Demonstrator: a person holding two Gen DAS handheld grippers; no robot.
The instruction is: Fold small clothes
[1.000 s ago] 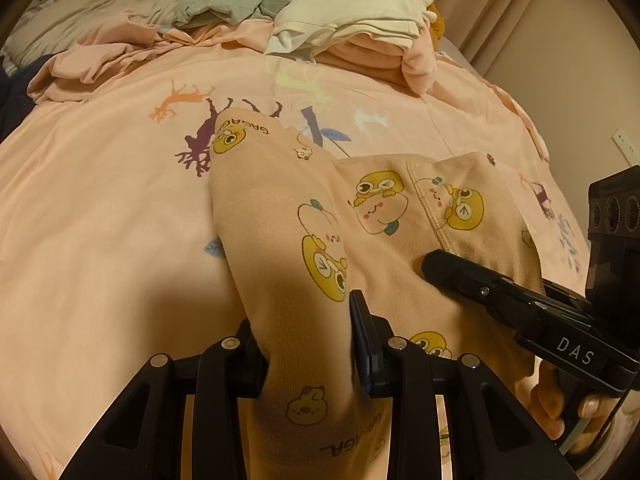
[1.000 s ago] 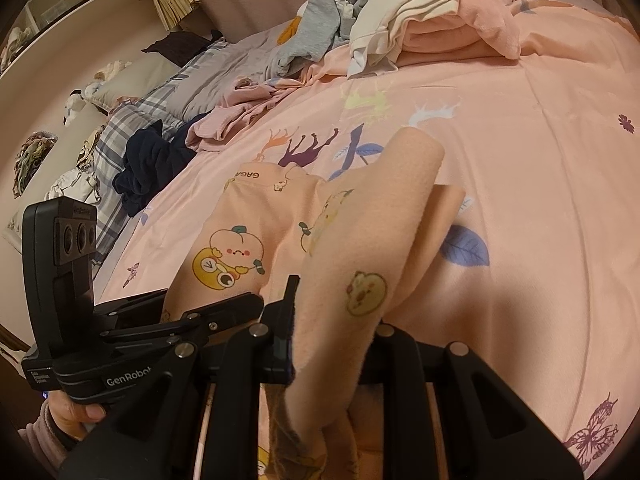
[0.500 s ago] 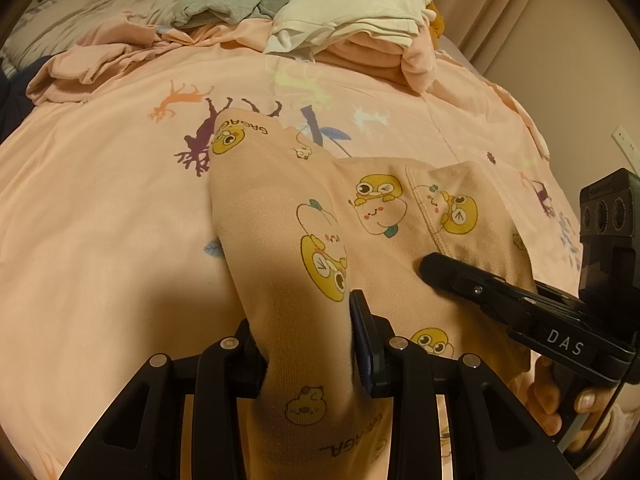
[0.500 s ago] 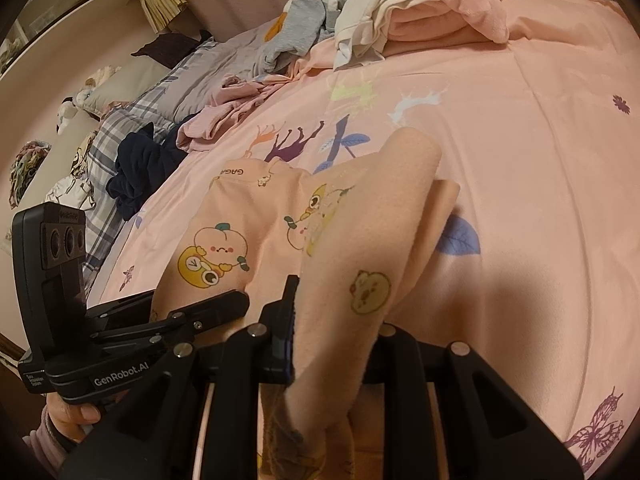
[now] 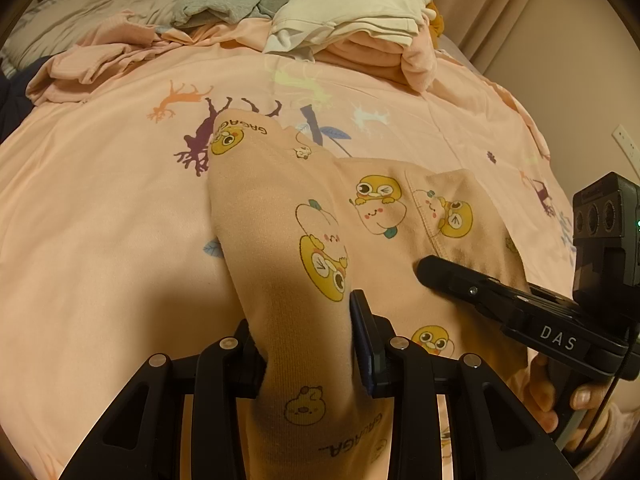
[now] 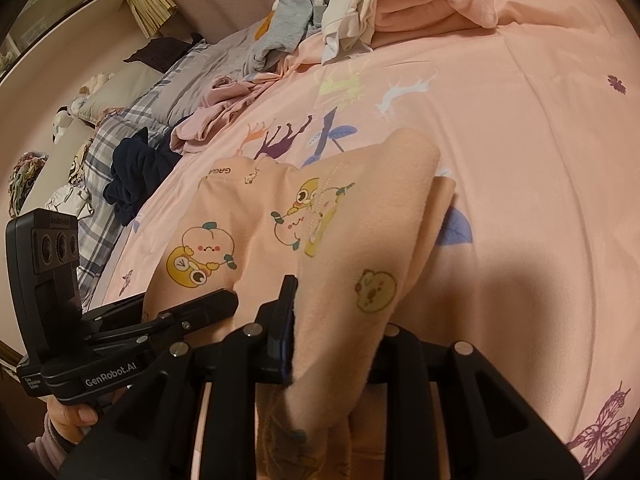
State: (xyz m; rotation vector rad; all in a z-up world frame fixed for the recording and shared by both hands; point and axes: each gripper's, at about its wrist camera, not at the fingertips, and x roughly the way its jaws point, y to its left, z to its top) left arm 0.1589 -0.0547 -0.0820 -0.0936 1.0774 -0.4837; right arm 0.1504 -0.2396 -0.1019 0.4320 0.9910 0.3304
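A small peach garment with yellow cartoon prints (image 5: 360, 216) lies on the pink bedspread (image 5: 100, 240), its near end lifted. My left gripper (image 5: 306, 344) is shut on the garment's left near edge. My right gripper (image 6: 336, 332) is shut on the garment's right near edge (image 6: 360, 264), with a fold of cloth draped over it. The right gripper also shows in the left wrist view (image 5: 500, 300), and the left gripper shows in the right wrist view (image 6: 160, 328). The two grippers are side by side, close together.
A pile of cream, pink and grey clothes (image 5: 340, 24) sits at the far side of the bed. A crumpled pink garment (image 5: 92, 68) and a dark one (image 6: 136, 176) lie at the left. Plaid pillows (image 6: 104, 136) and a wall shelf are beyond.
Both grippers have carried the held end of the garment slightly forward and lower. The grip has not changed.
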